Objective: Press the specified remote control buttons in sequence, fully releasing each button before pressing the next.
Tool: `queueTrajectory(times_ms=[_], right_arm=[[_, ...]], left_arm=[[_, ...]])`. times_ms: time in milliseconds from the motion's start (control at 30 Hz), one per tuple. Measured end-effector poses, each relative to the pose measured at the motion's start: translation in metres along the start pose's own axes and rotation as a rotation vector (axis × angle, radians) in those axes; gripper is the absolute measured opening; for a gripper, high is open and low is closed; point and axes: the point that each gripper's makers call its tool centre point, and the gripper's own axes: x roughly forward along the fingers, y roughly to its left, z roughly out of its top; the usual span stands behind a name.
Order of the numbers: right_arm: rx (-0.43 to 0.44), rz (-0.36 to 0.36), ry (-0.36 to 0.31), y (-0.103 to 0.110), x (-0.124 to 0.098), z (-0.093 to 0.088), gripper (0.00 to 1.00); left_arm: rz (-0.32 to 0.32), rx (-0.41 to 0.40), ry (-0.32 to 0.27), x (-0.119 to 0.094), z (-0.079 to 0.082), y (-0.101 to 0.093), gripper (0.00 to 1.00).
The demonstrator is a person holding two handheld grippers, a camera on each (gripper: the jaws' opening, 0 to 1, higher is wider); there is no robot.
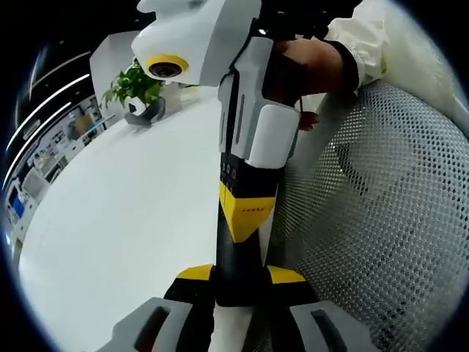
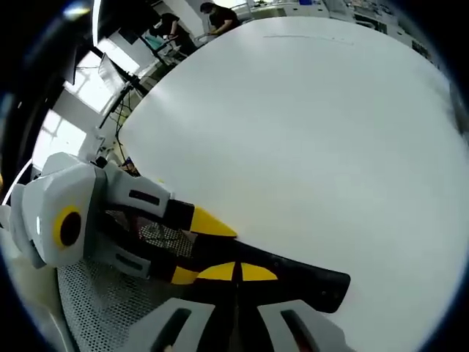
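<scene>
Black remote control [image 1: 238,257] stands on end at the white table [image 1: 124,220] edge, pinched between the left gripper [image 1: 240,282] jaws. Right gripper [image 2: 236,282] jaws sit pressed together against the remote's side; a white mesh chair [image 1: 374,213] is just beside.

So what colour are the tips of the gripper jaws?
Yellow, on the left gripper, clearest in the left gripper view.

The desk [image 2: 315,132] looks smooth, matt white; the remote control [image 1: 238,249] seems dark, slightly glossy plastic; beside it lies perforated white mesh [image 1: 381,213].
</scene>
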Motion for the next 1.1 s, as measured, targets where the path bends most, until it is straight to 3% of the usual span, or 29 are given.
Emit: queueTrajectory(times_ms=[67, 133, 233, 433, 533, 700, 900, 1100], right_arm=[[-0.005, -0.044, 0.016, -0.007, -0.004, -0.002, 0.0], [-0.024, -0.059, -0.017, -0.007, -0.009, 0.002, 0.0], [-0.016, -0.044, -0.099, -0.002, -0.02, 0.014, 0.0], [-0.097, -0.138, -0.334, -0.001, -0.056, 0.044, 0.0], [-0.109, -0.187, -0.395, -0.003, -0.074, 0.049, 0.0], [-0.132, -0.291, -0.394, -0.018, -0.085, 0.041, 0.0], [-0.101, -0.325, -0.445, -0.028, -0.094, 0.031, 0.07], [-0.096, -0.349, -0.513, -0.032, -0.099, 0.03, 0.26]], left_arm=[[0.003, 0.02, 0.004, 0.0, 0.0, 0.0, 0.26], [0.003, 0.023, 0.007, 0.0, 0.0, -0.001, 0.26], [0.009, 0.061, 0.014, 0.001, 0.0, -0.001, 0.26], [0.012, 0.069, 0.019, 0.0, -0.001, -0.001, 0.26], [0.012, 0.068, 0.02, 0.0, -0.001, -0.001, 0.26], [0.014, 0.058, 0.021, 0.0, -0.001, -0.001, 0.26], [0.018, -0.065, 0.03, -0.001, 0.0, 0.002, 0.27], [0.028, -0.064, 0.038, -0.002, -0.002, 0.002, 0.28]])
